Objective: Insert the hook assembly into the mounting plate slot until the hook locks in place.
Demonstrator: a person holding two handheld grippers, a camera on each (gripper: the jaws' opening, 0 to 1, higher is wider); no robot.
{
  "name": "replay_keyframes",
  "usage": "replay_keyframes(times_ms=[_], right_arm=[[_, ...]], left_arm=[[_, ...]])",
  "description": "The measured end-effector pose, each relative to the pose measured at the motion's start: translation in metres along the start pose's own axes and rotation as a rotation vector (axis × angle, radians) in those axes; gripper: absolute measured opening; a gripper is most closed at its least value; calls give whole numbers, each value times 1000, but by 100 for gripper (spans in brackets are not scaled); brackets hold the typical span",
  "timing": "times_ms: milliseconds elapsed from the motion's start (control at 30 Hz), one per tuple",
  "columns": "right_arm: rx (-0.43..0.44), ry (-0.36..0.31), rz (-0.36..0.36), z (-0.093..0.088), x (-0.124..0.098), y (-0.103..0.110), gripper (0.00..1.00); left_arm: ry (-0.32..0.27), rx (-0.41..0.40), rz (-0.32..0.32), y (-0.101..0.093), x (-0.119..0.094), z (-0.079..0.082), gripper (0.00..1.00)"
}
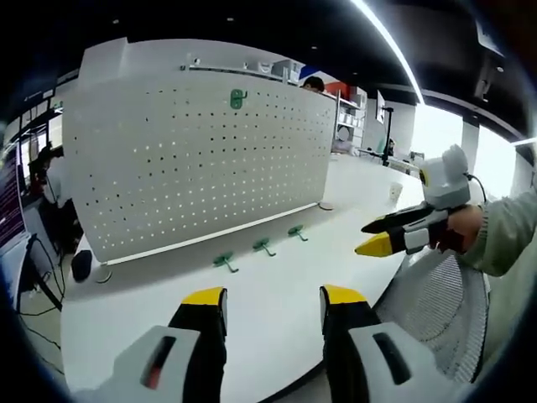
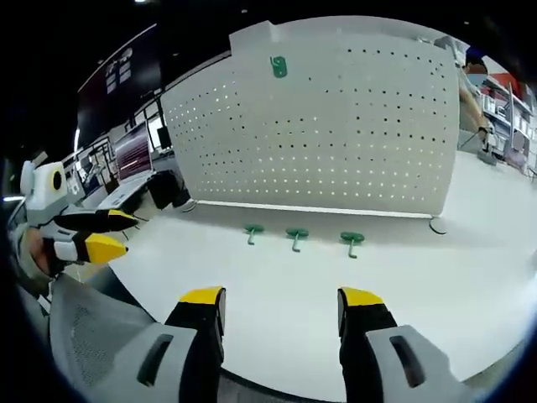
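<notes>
**Three hooks on the table, both grippers held back**

A white pegboard point(image 2: 336, 126) stands upright on the white table point(image 2: 285, 311), a green hook point(image 2: 278, 66) already mounted near its top edge. Three green hooks point(image 2: 294, 238) lie in a row on the table just before its base, with bare tabletop between them and the near edge. The left gripper point(image 1: 273, 311) and right gripper point(image 2: 281, 312) hover over that edge, jaws wide and holding nothing. A mesh chair point(image 1: 436, 311) sits beside the table.

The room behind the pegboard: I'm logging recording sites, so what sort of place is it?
Probably an open-plan office or lab: monitors on desks, strip ceiling lights, shelving, and a mesh chair at the white table.
</notes>
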State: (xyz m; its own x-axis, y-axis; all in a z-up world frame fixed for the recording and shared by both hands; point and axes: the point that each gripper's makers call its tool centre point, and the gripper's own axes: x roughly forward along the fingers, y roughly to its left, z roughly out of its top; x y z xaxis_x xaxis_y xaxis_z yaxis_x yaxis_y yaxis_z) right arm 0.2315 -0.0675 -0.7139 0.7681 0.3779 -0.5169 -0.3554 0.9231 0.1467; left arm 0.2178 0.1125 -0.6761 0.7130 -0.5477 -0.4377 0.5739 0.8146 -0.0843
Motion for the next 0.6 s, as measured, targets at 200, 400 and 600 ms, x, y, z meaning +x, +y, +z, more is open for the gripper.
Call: replay_keyframes(times_ms=[200,400,600], right_arm=[[9,-13,8,5,-6,4,53],[11,-15,23,6,-12,10,53],[24,-23,29,7,-18,12,52]], left_arm=[[8,3,-9,-2,2,0,45],[20,15,-19,-3,3,-2,45],[35,25,-28,-2,7,-4,45]])
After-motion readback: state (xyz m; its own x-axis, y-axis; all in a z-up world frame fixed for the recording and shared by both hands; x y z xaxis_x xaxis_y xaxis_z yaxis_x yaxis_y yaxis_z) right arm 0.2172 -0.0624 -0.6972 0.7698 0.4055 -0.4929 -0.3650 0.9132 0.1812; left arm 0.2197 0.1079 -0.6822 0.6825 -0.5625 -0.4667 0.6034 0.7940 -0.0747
